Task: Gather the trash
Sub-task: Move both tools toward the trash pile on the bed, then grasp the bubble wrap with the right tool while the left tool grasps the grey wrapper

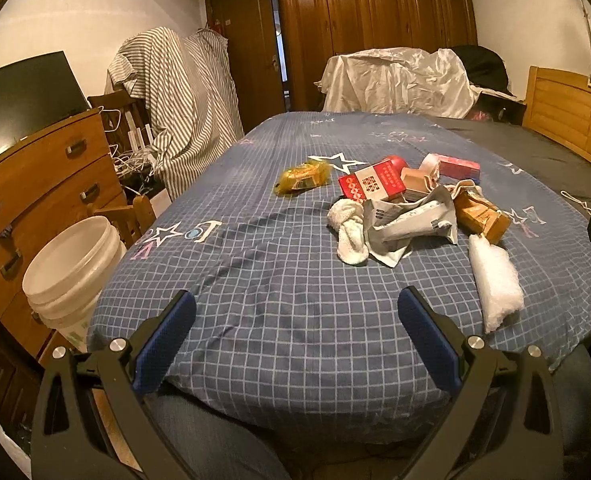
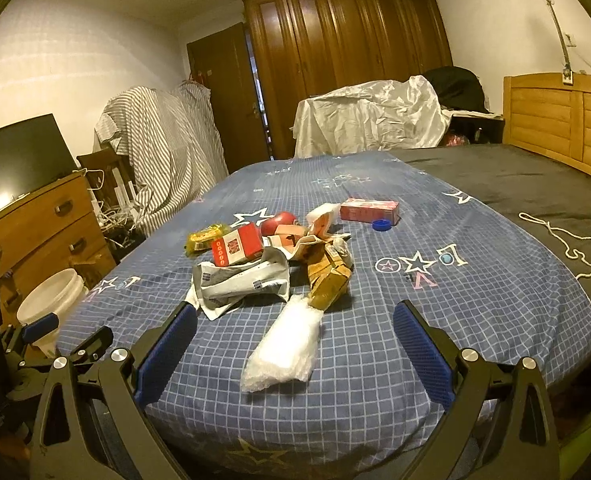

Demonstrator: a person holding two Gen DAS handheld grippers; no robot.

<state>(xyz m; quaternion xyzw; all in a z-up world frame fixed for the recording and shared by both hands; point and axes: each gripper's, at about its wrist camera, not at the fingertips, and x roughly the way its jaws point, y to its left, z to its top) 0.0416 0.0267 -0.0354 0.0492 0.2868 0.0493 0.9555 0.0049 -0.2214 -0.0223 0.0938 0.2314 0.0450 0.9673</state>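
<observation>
A bed covered with a blue checked sheet printed with white stars [image 2: 435, 312] carries a heap of litter near its middle: a red and white carton [image 2: 237, 250], a crumpled grey-white plastic mailer [image 2: 243, 280], a squashed brown cardboard box [image 2: 329, 280] and a yellow wrapper [image 2: 205, 237]. Nearer the foot lies a clear bubble-wrap pouch [image 2: 285, 346], touching the brown box. Farther back sit a pink box [image 2: 369, 210] with a blue bottle cap [image 2: 381, 225] just beside it, and a white cord [image 2: 563, 240] on the dark bare part.

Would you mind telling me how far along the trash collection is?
Nothing looks collected: the white bucket beside the bed shows no trash. Both tools, left and right, are open and empty. The bubble-wrap piece, crumpled paper and red box remain on the bedspread.
</observation>
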